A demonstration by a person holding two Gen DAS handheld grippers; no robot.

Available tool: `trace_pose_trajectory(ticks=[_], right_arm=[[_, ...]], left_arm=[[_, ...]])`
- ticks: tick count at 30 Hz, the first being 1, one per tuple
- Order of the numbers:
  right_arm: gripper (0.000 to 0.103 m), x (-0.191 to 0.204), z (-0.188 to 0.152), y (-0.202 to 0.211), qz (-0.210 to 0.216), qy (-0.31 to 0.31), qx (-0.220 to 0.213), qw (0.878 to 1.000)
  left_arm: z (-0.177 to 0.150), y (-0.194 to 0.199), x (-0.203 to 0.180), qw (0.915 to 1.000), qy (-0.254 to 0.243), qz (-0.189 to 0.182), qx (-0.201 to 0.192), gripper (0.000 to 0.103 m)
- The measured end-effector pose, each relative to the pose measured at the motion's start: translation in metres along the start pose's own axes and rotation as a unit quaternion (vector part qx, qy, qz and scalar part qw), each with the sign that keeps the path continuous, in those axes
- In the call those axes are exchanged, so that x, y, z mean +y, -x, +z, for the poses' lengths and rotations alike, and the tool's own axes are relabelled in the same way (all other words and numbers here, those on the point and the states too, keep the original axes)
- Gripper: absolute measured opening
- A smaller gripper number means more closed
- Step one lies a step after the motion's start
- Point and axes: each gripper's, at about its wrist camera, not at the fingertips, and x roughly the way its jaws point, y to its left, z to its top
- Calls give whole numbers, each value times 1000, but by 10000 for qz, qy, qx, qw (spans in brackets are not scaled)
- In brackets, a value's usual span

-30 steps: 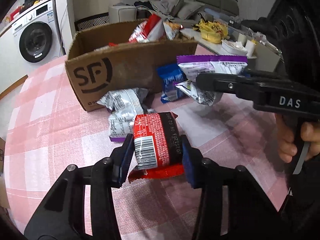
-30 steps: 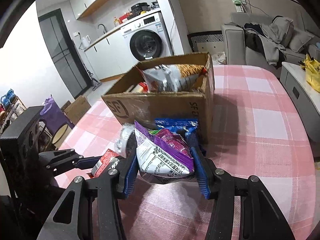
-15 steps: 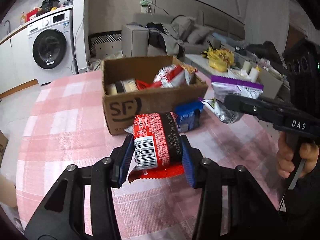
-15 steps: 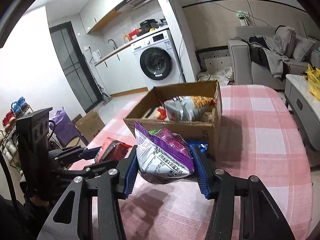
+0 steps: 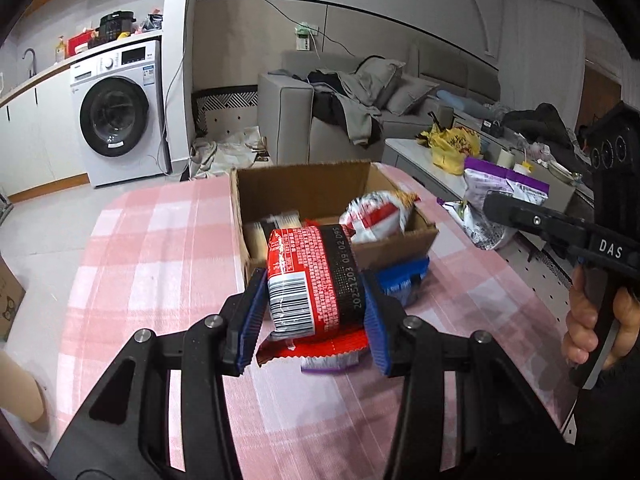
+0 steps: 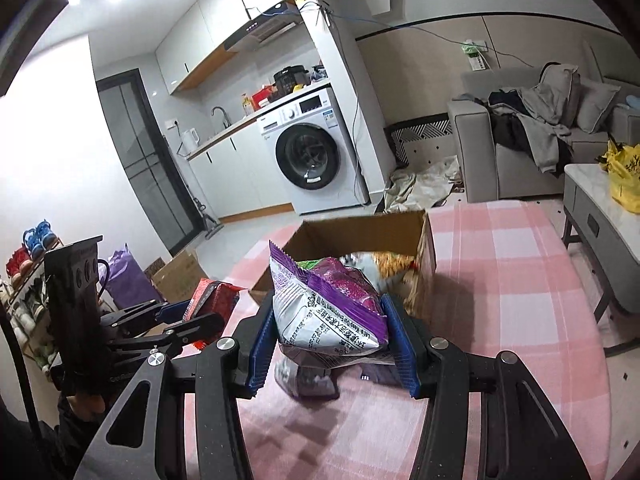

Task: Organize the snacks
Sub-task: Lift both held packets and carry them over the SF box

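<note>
The left gripper (image 5: 314, 312) clamps a red pack (image 5: 310, 280) and the right gripper (image 6: 328, 336) clamps a purple bag (image 6: 324, 308), both above the pink table (image 5: 160, 240). Behind them the open box (image 5: 304, 188) holds 2 or more snacks.

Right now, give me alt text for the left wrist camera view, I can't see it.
The left gripper clamps a red and black snack pack above a pink checked tablecloth. Beyond it sits an open cardboard box holding snacks; at right, the right gripper holds a purple and white bag.
</note>
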Motion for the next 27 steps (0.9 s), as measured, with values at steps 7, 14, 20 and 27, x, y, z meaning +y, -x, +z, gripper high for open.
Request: trace_pose_trajectory(ticks=[7,14,20,27], right_arm=[[52,5,17,-9,27,18,-55,10000],[52,-2,26,-30,38,-210,-123,9997],[52,-8,36,-52,78,-402,-206,9990],[52,-18,43,-76,-4,-401,-424,9983]], left_arm=[[27,-9,8,9999,33,50,-155,42],[44,-35,12,9998,85,58,-185,42],[51,-63,10,9997,87,98,-210,42],[57,-92,11,9996,-59,115,-242,42]])
